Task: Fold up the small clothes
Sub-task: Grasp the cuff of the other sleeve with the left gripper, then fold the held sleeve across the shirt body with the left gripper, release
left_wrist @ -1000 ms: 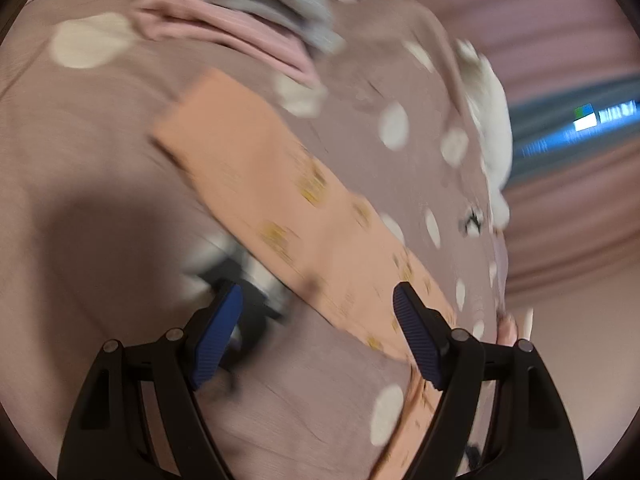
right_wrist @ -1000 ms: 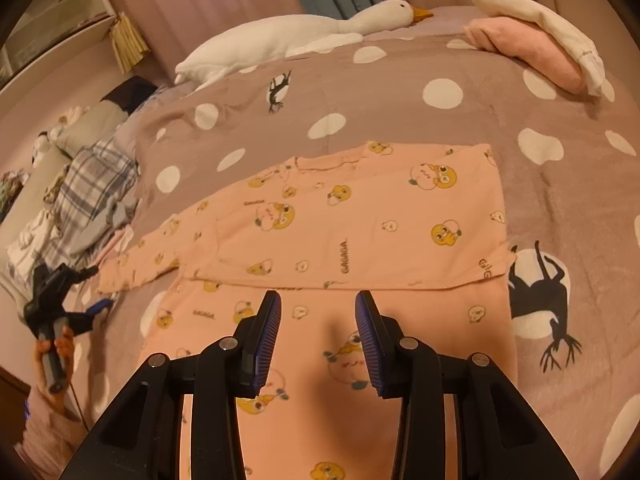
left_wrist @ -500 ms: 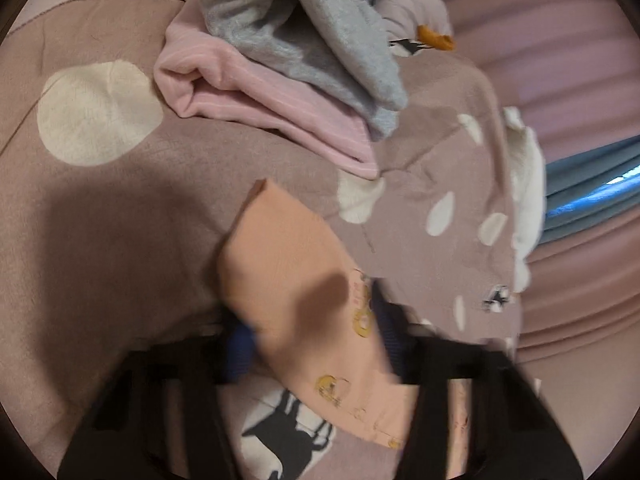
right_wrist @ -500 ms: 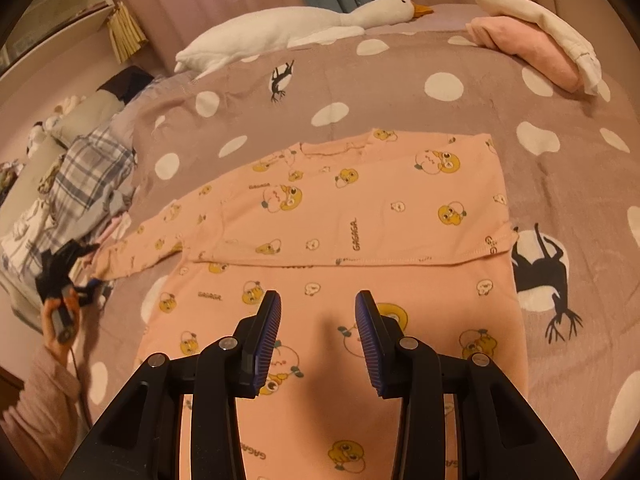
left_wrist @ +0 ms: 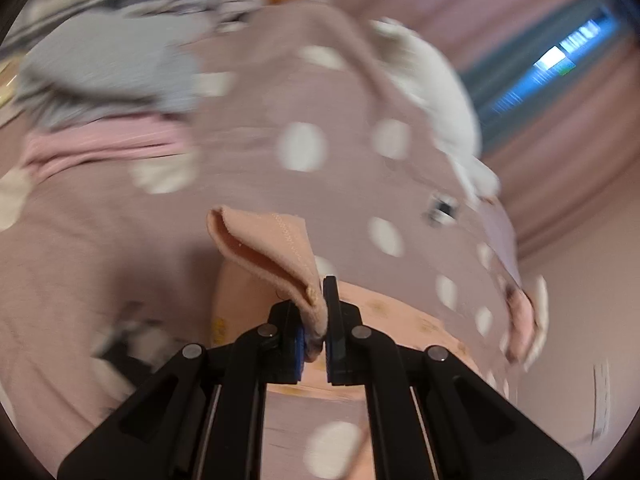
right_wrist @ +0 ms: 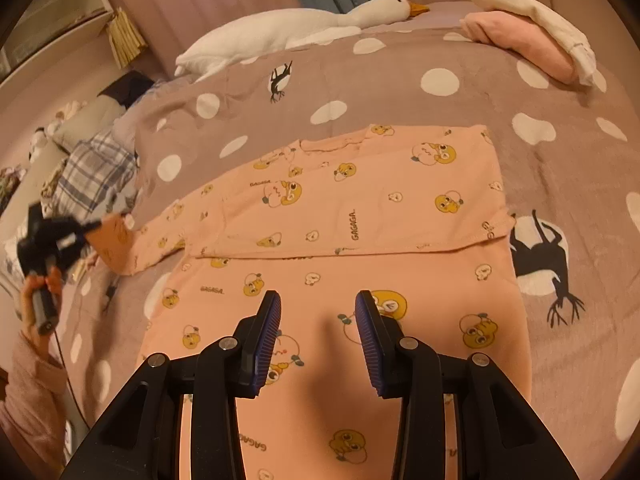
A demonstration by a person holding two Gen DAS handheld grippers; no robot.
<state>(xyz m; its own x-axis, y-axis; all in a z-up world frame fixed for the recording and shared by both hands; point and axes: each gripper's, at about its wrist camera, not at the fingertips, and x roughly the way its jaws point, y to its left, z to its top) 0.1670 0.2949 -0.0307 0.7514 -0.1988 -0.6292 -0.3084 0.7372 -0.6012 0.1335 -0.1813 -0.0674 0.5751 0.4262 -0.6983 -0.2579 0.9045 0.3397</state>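
Observation:
A peach child's shirt with yellow cartoon prints lies flat on the bed, its right side folded over the body. Its left sleeve stretches out to the left. My left gripper is shut on the sleeve's cuff and lifts it off the bed; it also shows in the right wrist view, far left. My right gripper is open and empty, hovering over the shirt's lower part.
The bed has a mauve cover with white dots. A white goose plush lies at the back. Folded pink and white clothes sit back right. A heap of plaid, grey and pink clothes lies left.
My left gripper has closed on the sleeve cuff and raised it; a second ago it was open above the flat sleeve. The right gripper has stayed open, drifting slightly over the shirt.

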